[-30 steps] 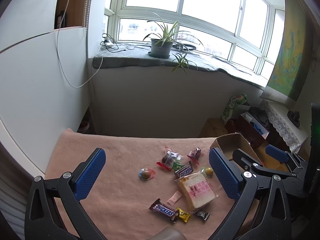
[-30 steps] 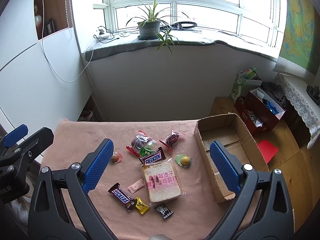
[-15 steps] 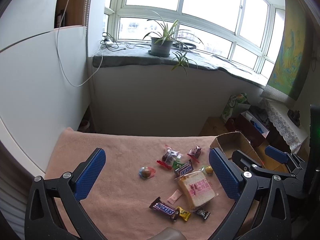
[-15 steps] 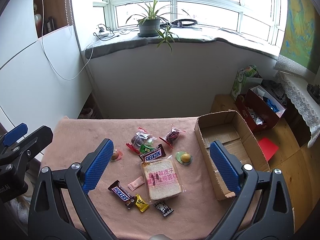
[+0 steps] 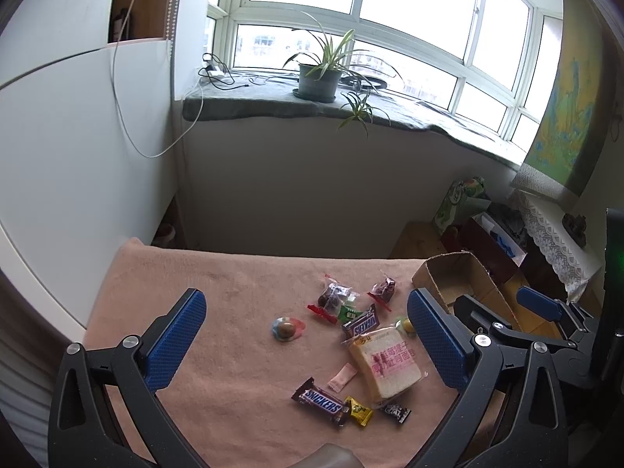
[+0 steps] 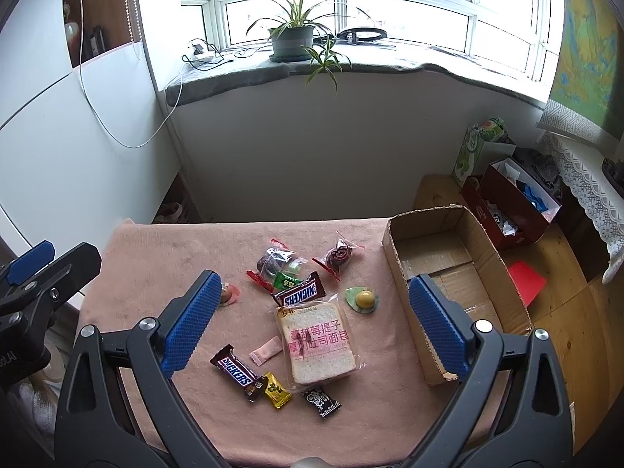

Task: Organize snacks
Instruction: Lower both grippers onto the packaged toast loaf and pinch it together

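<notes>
Snacks lie on a pink cloth-covered table (image 6: 156,257): a wrapped bread slice (image 6: 316,343) (image 5: 384,362), two Snickers bars (image 6: 238,370) (image 6: 300,294), a pink sachet (image 6: 267,351), a yellow candy (image 6: 277,390), a black candy (image 6: 321,401), clear-wrapped dark sweets (image 6: 275,261) (image 6: 339,255), a green-wrapped yellow sweet (image 6: 364,298). An open cardboard box (image 6: 456,273) stands at the table's right. My right gripper (image 6: 308,323) is open above the bread. My left gripper (image 5: 308,341) is open above the snacks, near a round rainbow sweet (image 5: 287,328).
A windowsill with a potted plant (image 6: 292,39) runs behind the table. A red box (image 6: 514,210) and a green bag (image 6: 481,144) stand on the wooden floor at right. A white wall panel (image 5: 78,156) is at left.
Both grippers have drawn back and up slightly; the snacks sit a little further away in both views. Nothing on the table has moved.
</notes>
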{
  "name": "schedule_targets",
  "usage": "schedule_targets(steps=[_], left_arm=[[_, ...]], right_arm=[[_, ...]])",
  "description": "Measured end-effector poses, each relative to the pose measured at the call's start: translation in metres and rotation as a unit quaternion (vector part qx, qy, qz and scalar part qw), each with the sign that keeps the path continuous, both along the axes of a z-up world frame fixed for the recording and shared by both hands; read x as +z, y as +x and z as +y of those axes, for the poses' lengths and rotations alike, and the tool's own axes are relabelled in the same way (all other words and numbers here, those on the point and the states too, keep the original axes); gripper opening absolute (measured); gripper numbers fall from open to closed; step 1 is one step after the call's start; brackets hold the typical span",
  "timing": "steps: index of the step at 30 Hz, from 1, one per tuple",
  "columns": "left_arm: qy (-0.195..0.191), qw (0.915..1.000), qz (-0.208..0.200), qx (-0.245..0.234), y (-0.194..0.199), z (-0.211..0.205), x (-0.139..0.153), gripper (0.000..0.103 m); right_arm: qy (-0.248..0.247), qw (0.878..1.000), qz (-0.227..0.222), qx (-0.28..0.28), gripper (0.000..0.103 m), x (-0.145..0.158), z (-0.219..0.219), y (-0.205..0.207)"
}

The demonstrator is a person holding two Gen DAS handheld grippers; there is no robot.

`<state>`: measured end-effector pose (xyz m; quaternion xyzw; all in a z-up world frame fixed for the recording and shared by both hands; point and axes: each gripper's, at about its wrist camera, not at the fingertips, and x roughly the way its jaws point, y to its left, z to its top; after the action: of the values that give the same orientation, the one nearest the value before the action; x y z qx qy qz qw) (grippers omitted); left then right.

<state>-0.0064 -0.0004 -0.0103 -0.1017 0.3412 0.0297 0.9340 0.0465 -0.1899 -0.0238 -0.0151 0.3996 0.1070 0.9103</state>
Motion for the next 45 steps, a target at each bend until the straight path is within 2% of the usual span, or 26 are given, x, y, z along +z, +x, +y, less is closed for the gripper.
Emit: schedule_targets(steps=[9, 15, 23, 29, 31, 34, 38, 40, 45], left_arm=[[-0.043, 0.9988, 0.009, 0.021, 0.008, 0.026, -0.01, 0.102], [-0.061, 0.9977, 0.024, 0.018, 0.013, 0.034, -0.019, 0.101], [-0.092, 0.9941, 0.057, 0.008, 0.018, 0.039, -0.034, 0.084], [-0.125, 0.9878, 0.091, -0.012, 0.025, 0.038, -0.05, 0.063], [-0.137, 0.9853, 0.1, -0.018, 0.026, 0.036, -0.055, 0.062], [-0.16, 0.9796, 0.117, -0.031, 0.031, 0.032, -0.067, 0.057], [-0.2, 0.965, 0.159, -0.058, 0.039, 0.016, -0.094, 0.057], [-0.218, 0.9553, 0.187, -0.07, 0.042, 0.006, -0.11, 0.056], [-0.242, 0.9385, 0.227, -0.094, 0.048, -0.013, -0.14, 0.054]], right_arm=[[0.031, 0.999, 0.014, -0.028, 0.099, -0.013, -0.031, 0.016], [0.057, 0.995, 0.058, -0.052, 0.099, -0.026, -0.053, 0.03], [0.067, 0.993, 0.088, -0.036, 0.099, -0.045, -0.056, 0.035], [0.08, 0.99, 0.117, -0.013, 0.098, -0.063, -0.054, 0.039], [0.09, 0.987, 0.13, -0.003, 0.091, -0.072, -0.055, 0.041], [0.095, 0.983, 0.156, 0.018, 0.089, -0.09, -0.052, 0.046], [0.104, 0.974, 0.197, 0.053, 0.084, -0.119, -0.047, 0.056], [0.112, 0.968, 0.218, 0.062, 0.074, -0.132, -0.045, 0.063], [0.102, 0.961, 0.242, 0.086, 0.07, -0.154, -0.037, 0.075]])
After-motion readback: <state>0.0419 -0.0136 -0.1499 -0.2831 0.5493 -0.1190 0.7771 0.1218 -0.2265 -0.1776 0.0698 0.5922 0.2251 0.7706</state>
